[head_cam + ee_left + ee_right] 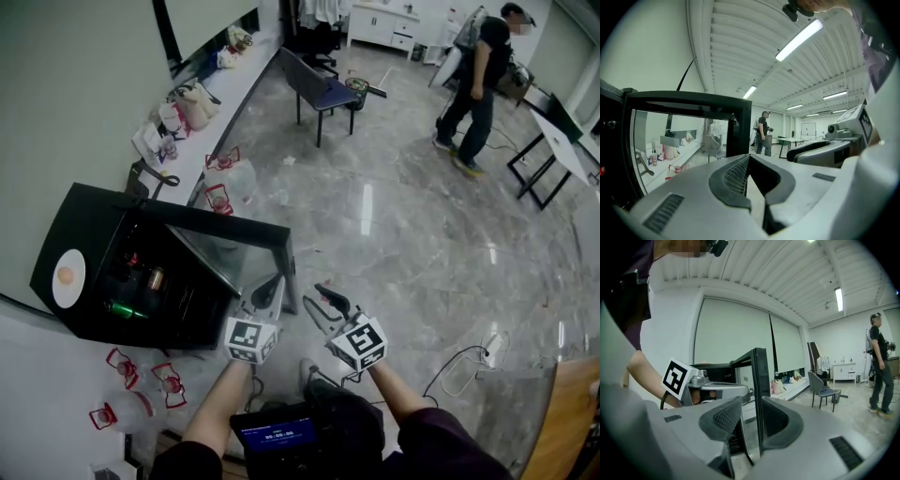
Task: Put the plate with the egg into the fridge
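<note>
Plate [68, 278] with the egg [65, 276] sits on top of the black fridge [94, 225], whose glass door [234, 251] stands open. Left gripper [271, 284] is near the door's free edge, jaws clenched on nothing. Right gripper [312, 293] is beside it, jaws parted and empty; the door's edge shows in their gap without the pads pressing on it.

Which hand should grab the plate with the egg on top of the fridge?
Probably left. The left gripper is on the side of the fridge, nearer the plate on top; the right gripper is farther. The left jaws are together, so they must open first.
</note>
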The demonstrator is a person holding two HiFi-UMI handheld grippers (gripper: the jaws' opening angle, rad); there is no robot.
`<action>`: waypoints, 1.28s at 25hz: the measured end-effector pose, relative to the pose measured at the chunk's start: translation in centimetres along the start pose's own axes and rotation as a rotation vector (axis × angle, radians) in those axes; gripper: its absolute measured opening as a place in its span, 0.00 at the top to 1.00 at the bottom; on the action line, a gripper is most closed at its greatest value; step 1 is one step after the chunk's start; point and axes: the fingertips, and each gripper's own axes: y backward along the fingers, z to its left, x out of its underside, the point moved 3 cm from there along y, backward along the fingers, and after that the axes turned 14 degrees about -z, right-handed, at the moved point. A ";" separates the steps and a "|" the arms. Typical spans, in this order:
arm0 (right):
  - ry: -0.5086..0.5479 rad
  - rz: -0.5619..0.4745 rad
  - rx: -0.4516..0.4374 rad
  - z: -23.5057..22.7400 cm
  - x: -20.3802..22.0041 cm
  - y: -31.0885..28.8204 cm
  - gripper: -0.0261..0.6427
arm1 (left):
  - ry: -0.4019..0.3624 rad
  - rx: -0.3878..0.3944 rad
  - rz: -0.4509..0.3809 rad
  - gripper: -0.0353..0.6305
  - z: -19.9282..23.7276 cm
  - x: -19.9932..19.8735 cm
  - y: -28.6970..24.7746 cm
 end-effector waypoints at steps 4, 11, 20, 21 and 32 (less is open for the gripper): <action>0.011 -0.006 -0.022 -1.6 -0.3 -0.8 0.74 | -0.022 -0.016 0.000 0.93 0.6 -0.2 -0.8; 0.068 0.006 -0.110 -0.5 -1.0 -2.8 0.74 | -0.085 -0.045 0.007 0.93 2.5 -2.9 1.7; 0.363 -0.119 -0.487 11.4 -3.9 -11.7 0.74 | -0.384 -0.179 0.196 0.93 11.6 -12.0 14.0; 0.418 -0.143 -0.532 13.0 -4.5 -12.8 0.74 | -0.430 -0.199 0.229 0.93 13.0 -13.7 15.6; 0.891 -0.326 -0.845 29.5 -6.6 -25.3 0.74 | -0.665 -0.206 0.562 0.93 29.2 -23.6 30.6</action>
